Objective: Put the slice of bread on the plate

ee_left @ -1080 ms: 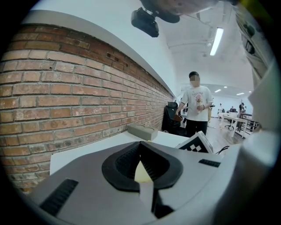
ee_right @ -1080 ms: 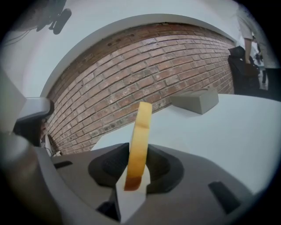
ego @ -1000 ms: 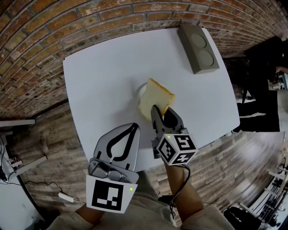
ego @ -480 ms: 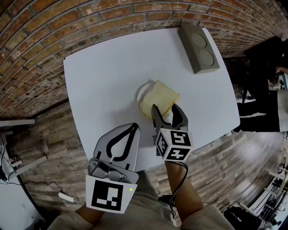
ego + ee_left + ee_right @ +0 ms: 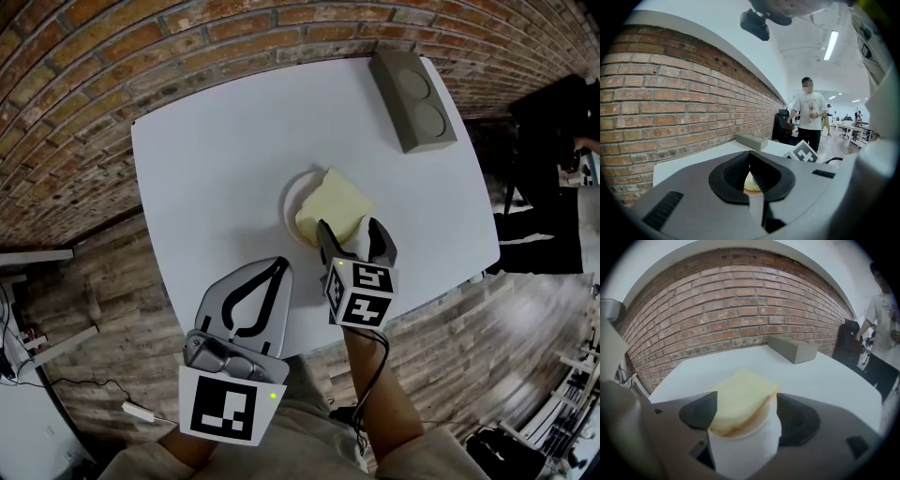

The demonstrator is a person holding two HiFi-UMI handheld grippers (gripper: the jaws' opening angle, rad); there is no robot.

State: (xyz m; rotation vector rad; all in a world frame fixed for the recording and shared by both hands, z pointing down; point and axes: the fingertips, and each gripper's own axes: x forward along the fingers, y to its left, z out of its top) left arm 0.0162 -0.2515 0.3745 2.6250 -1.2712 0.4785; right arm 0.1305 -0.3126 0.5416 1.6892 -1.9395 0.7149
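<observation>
The pale slice of bread (image 5: 335, 202) lies flat on a small white plate (image 5: 290, 199) in the middle of the white table (image 5: 216, 141). My right gripper (image 5: 352, 230) hovers at the plate's near side. Its jaws are opening and stand wide on either side of the slice's near end, and the pads do not press on it. In the right gripper view the bread (image 5: 740, 397) and the plate's rim (image 5: 757, 427) fill the gap between the pads. My left gripper (image 5: 277, 266) is shut and empty over the table's near edge, left of the plate.
A grey block with two round dents (image 5: 412, 101) sits at the table's far right corner. A brick wall (image 5: 740, 310) runs behind the table. A person (image 5: 809, 117) stands far off in the room. Wooden floor (image 5: 103, 309) surrounds the table.
The bread, held tilted up in my right gripper a second ago, now lies flat on the plate. The right jaws spread wide and the gripper sank a little. My left gripper stayed put.
</observation>
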